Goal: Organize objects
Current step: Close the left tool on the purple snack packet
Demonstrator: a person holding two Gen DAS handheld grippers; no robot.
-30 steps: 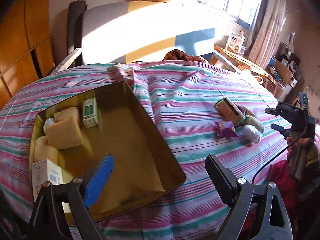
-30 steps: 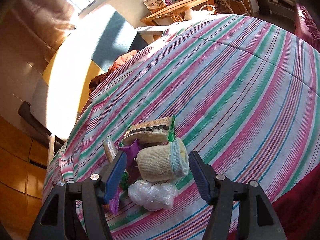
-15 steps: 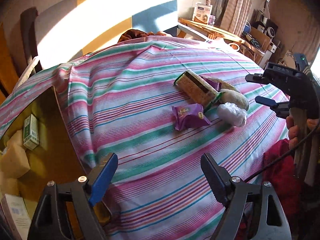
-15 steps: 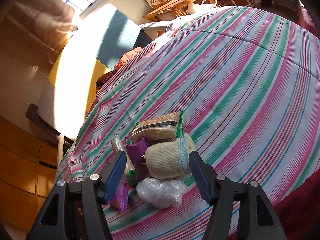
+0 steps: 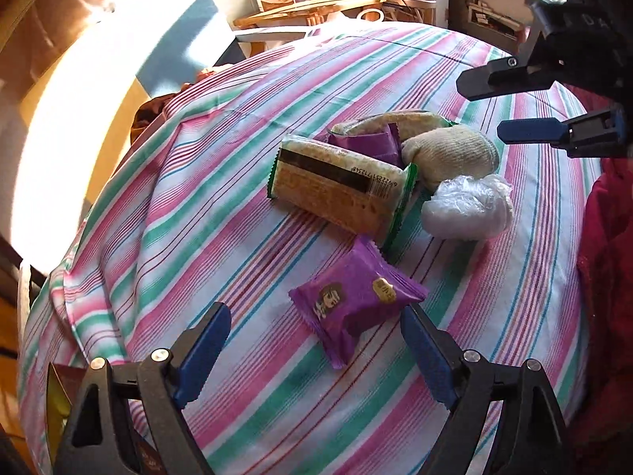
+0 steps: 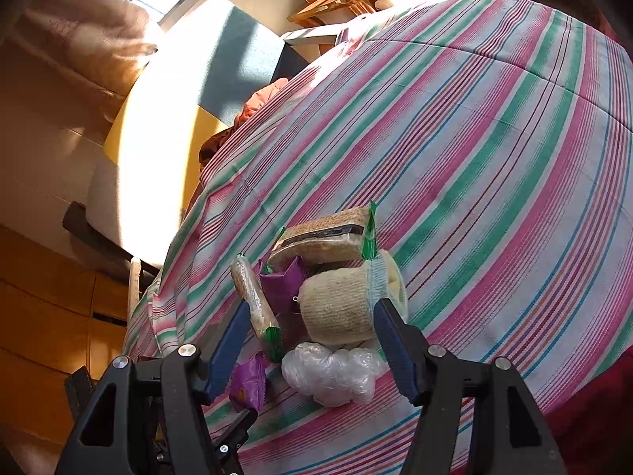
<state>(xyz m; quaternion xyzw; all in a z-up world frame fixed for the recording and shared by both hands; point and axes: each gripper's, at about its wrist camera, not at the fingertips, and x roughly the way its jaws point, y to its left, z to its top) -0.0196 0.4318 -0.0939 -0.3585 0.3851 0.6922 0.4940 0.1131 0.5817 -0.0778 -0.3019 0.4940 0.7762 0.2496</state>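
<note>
A purple snack packet (image 5: 356, 299) lies on the striped cloth just ahead of my open, empty left gripper (image 5: 316, 350). Behind it lie a green-edged cracker pack (image 5: 340, 180), a second purple packet (image 5: 366, 144), a cream knitted roll (image 5: 451, 154) and a crumpled clear plastic bag (image 5: 467, 208). My right gripper (image 6: 310, 346) is open and empty, its jaws either side of the knitted roll (image 6: 336, 310) and the plastic bag (image 6: 330, 374). It also shows in the left wrist view (image 5: 522, 107), at the pile's right. The cracker pack (image 6: 322, 239) lies beyond the roll.
The striped tablecloth (image 5: 237, 166) covers a round table. A corner of the yellow tin (image 5: 55, 399) shows at the left wrist view's lower left. A sunlit chair back (image 6: 178, 91) stands behind the table. A red cloth (image 5: 609, 277) hangs at the table's right edge.
My left gripper has swung right, away from the yellow tin, and come close to the purple packet. My right gripper has edged forward around the knitted roll. Both stay open.
</note>
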